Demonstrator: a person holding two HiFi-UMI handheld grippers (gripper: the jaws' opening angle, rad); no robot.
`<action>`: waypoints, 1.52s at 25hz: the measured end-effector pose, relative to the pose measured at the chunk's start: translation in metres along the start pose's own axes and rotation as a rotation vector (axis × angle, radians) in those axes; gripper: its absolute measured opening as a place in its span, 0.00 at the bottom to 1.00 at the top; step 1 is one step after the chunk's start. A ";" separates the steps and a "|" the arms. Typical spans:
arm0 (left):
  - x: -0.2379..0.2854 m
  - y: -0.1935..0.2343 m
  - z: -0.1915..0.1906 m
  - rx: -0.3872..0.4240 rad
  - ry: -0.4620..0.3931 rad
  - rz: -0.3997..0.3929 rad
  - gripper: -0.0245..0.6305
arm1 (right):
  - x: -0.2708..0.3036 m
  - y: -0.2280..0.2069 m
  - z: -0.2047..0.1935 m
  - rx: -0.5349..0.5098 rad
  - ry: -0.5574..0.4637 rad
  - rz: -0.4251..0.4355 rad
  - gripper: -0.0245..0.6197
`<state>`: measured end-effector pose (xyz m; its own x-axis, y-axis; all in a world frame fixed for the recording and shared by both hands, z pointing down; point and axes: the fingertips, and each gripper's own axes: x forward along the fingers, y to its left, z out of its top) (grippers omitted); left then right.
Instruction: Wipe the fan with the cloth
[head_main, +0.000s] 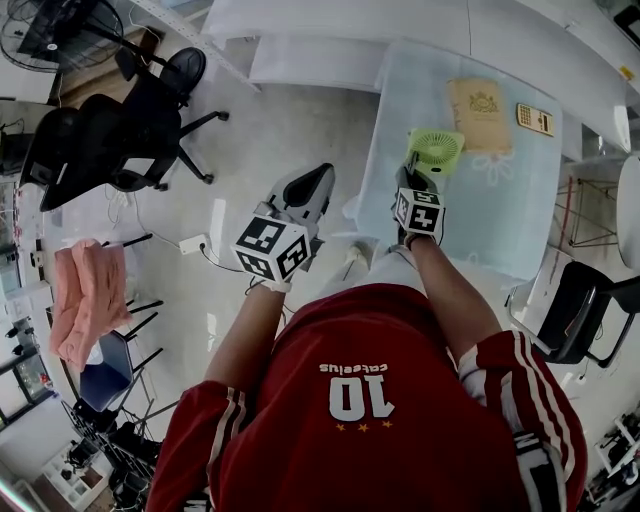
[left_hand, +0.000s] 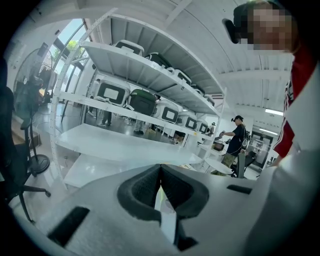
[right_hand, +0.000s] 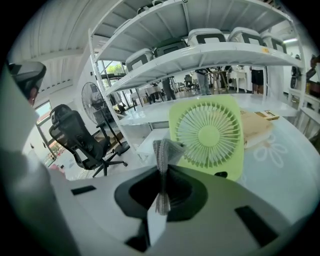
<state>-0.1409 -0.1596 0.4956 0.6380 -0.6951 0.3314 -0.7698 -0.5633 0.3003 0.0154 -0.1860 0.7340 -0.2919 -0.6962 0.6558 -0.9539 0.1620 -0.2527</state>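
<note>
White shelving (right_hand: 200, 52) loaded with white cases is seen behind a pale blue table (head_main: 520, 220). A green fan (head_main: 436, 150) is stood on the table near its left edge, with its grille turned toward the person. A tan book (head_main: 480, 112) is laid just behind the fan, and a small keypad (head_main: 535, 119) lies further to the right.

The right gripper (head_main: 418, 205) is held just in front of the fan. Its jaws are pressed tight on a strip of grey cloth (right_hand: 164, 150), whose top end is folded over above the jaw tips. In the right gripper view the cloth is seen before the lower left part of the grille; whether it touches the fan cannot be told.

The left gripper (head_main: 285, 235) is held off the table, over the floor, well apart from the fan. Its jaws are closed together with nothing between them.

A black office chair (head_main: 120, 130) and a pink towel (head_main: 88, 300) draped over another chair are seen at the left.
</note>
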 end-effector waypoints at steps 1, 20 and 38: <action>-0.003 0.002 0.000 -0.003 -0.004 0.004 0.04 | 0.000 0.002 0.001 -0.007 0.000 0.002 0.06; -0.043 -0.001 0.010 -0.022 -0.080 -0.065 0.04 | -0.072 0.025 0.012 -0.060 -0.047 0.014 0.06; -0.071 -0.061 0.062 0.126 -0.175 -0.213 0.04 | -0.269 0.055 0.115 -0.047 -0.355 0.093 0.06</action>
<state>-0.1403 -0.1034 0.3987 0.7803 -0.6156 0.1105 -0.6227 -0.7482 0.2292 0.0496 -0.0707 0.4617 -0.3432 -0.8750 0.3413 -0.9288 0.2623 -0.2616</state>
